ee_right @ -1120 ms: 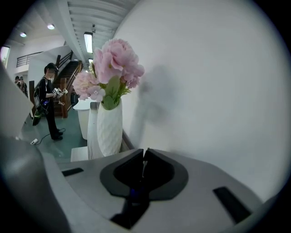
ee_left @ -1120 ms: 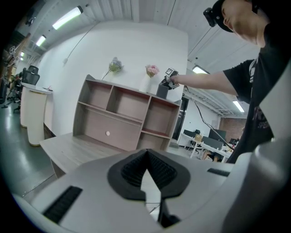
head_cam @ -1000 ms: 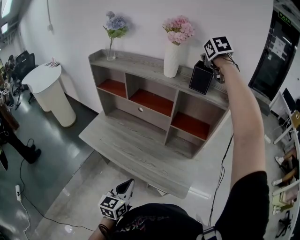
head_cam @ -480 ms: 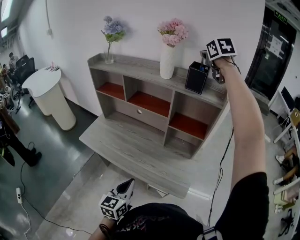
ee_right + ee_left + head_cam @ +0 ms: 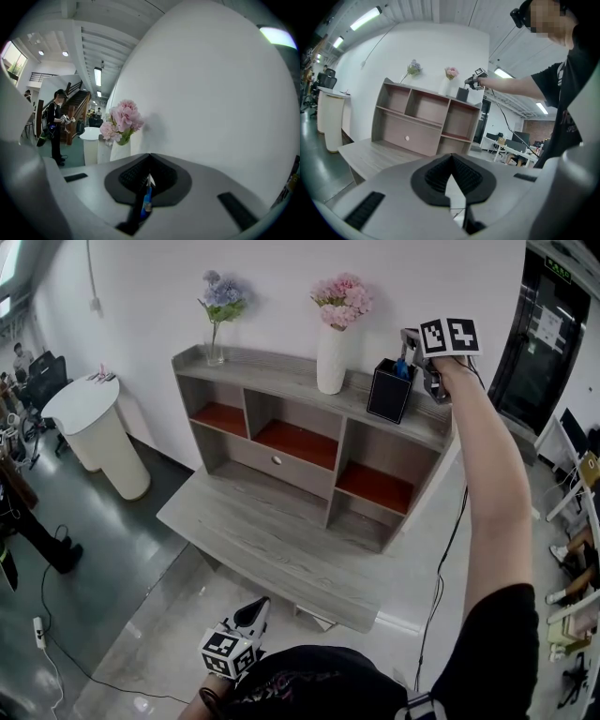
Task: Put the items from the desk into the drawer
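1. The grey wood-grain worktop (image 5: 272, 540) lies bare, and a shelf unit (image 5: 281, 371) of the same wood stands along its back edge against a white wall (image 5: 281, 277).
2. The drawer (image 5: 281, 462) sits in the middle of that unit, below an open compartment. It is shut, with a small round knob on its front.
3. The top shelf carries three things: a glass vase (image 5: 217, 341) of blue flowers at the left, a white vase (image 5: 331, 357) of pink flowers in the middle, and a black pen holder (image 5: 389, 390) at the right.
4. The right tool (image 5: 410, 351) is raised at arm's length just above the holder. Its jaws are clamped on a blue pen (image 5: 146, 201), which hangs down over the holder's open mouth.
5. The left tool (image 5: 451, 161) is low, close to the person's body and well short of the worktop. Its jaws are pressed together with nothing between them.
6. The room has a glossy dark floor (image 5: 94, 549), a white round stand (image 5: 94, 427) to the left and a dark doorway (image 5: 544, 343) to the right.
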The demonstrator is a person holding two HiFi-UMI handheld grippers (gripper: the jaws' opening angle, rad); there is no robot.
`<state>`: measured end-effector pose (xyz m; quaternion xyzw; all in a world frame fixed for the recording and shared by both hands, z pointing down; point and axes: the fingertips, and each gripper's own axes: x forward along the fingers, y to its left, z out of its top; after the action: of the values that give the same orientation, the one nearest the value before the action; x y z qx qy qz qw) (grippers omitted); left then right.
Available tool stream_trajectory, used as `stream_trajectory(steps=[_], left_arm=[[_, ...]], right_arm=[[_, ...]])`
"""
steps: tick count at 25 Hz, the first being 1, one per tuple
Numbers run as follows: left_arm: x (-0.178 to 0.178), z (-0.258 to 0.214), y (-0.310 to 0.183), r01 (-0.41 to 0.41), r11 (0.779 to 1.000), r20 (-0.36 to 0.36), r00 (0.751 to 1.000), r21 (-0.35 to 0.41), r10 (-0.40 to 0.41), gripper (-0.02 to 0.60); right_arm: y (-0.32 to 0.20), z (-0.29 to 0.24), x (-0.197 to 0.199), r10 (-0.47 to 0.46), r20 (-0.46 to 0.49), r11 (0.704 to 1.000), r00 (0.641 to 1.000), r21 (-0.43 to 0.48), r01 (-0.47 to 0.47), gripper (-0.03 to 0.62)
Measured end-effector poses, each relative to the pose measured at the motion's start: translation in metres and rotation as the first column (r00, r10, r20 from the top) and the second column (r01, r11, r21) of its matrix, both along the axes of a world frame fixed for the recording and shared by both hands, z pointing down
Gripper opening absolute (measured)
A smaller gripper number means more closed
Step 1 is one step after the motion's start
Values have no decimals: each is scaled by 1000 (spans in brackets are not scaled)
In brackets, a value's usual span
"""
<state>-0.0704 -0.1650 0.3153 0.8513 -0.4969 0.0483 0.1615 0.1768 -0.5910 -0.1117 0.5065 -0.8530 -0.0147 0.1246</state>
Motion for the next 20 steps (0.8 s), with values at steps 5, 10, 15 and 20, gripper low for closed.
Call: stream_trajectory(steps=[5, 10, 15, 20], left_arm=[[0, 1, 0, -11, 1000, 0, 1000, -8, 11, 12], [-1, 1, 0, -20, 1000, 4, 1000, -14, 20, 11], [-3, 2, -3, -30, 999, 4, 1000, -18, 30, 11], [-2, 3, -5, -42, 999, 4, 999, -21, 42, 12]], right_arm=[[5, -8, -1, -16, 7, 999, 1000, 52, 16, 21], [9, -17, -3, -32, 18, 993, 999, 115, 30, 21], [9, -23, -3, -25, 35, 990, 999, 142, 20, 21], [15, -37, -2, -17, 53, 982, 998, 186, 7, 21]])
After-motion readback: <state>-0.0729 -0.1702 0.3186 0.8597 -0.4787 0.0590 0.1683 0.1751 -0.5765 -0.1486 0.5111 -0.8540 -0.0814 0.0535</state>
